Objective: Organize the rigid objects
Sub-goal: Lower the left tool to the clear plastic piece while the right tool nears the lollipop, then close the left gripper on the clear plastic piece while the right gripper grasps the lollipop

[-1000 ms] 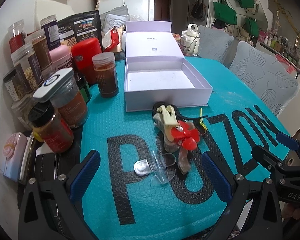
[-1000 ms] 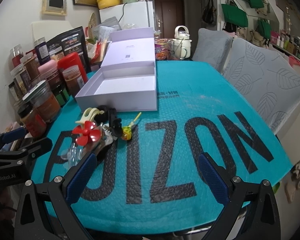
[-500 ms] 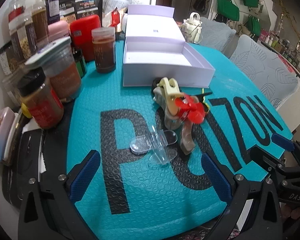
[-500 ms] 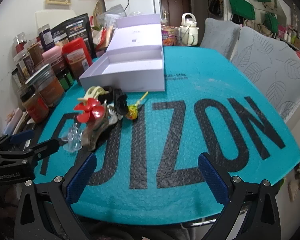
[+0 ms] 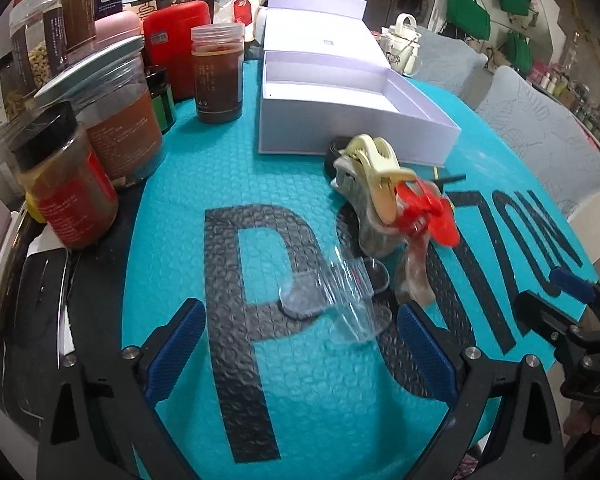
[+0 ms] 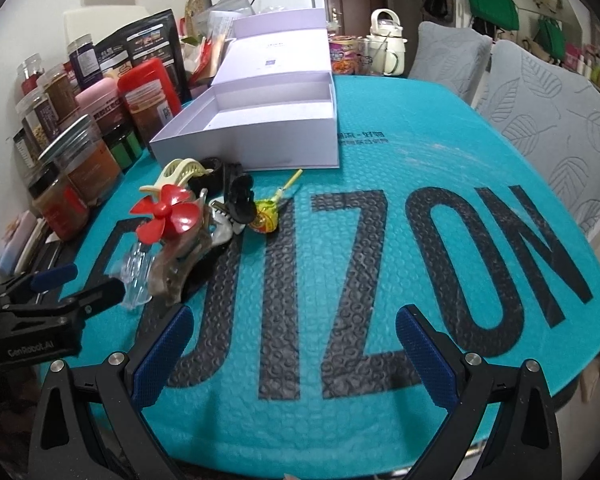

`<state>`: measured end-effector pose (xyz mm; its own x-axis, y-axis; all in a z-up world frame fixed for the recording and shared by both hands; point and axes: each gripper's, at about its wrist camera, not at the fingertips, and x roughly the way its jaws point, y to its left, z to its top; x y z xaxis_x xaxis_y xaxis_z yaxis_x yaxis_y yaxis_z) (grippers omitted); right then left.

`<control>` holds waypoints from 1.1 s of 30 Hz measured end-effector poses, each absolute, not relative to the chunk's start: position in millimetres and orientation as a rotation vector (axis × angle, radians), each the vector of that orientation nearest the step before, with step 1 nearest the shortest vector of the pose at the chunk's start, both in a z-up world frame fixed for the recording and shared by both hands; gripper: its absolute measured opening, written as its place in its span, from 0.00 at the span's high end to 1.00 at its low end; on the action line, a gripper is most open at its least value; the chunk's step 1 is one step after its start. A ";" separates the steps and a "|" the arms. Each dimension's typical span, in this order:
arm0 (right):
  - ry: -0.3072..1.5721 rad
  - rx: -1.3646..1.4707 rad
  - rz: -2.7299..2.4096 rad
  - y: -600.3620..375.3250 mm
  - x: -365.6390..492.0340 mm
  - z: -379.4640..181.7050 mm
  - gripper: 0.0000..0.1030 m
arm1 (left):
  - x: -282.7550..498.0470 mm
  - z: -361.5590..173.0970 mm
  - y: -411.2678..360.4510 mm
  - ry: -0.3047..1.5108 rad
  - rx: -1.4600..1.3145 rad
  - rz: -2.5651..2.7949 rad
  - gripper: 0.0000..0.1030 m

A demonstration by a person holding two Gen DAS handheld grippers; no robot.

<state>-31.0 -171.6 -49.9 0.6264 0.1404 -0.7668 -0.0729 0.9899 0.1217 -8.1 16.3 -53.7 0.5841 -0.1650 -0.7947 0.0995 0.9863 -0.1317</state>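
Left gripper (image 5: pixel 300 344): fingers spread, jaws just narrowing slightly, nothing pinched; a clear plastic piece (image 5: pixel 342 296) lies just ahead between the tips. Right gripper (image 6: pixel 292 350): fingers spread over bare teal mat (image 6: pixel 380 280), empty. Beyond, left of its fingers, the clip pile with red fan (image 6: pixel 166 216); farther, the open white box (image 6: pixel 260 128).

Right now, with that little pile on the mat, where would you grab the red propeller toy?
Judging by its pose, not by the blades: the red propeller fans out thin and flat atop the pile. Better to pinch its clear stem below, coming from the near, open mat side, where the left gripper already stands open; hair clips crowd behind.
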 end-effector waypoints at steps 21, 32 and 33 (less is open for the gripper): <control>0.915 0.088 0.129 -172.6 10.4 -59.3 0.00 | 21.6 -66.6 -4.2 0.985 0.013 -0.198 0.49; 0.947 0.059 0.174 -163.3 40.8 -75.6 0.29 | 33.8 -65.3 22.6 1.020 -0.079 -0.168 0.49; 0.945 0.052 0.186 -160.8 43.2 -76.5 0.31 | 35.0 -65.2 23.5 1.019 -0.080 -0.163 0.49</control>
<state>43.2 -160.8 -76.5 0.5708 0.1811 -0.8009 -0.1357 0.9828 0.1255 35.0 23.5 -65.2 0.5134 -0.1732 -0.8405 0.0982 0.9848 -0.1429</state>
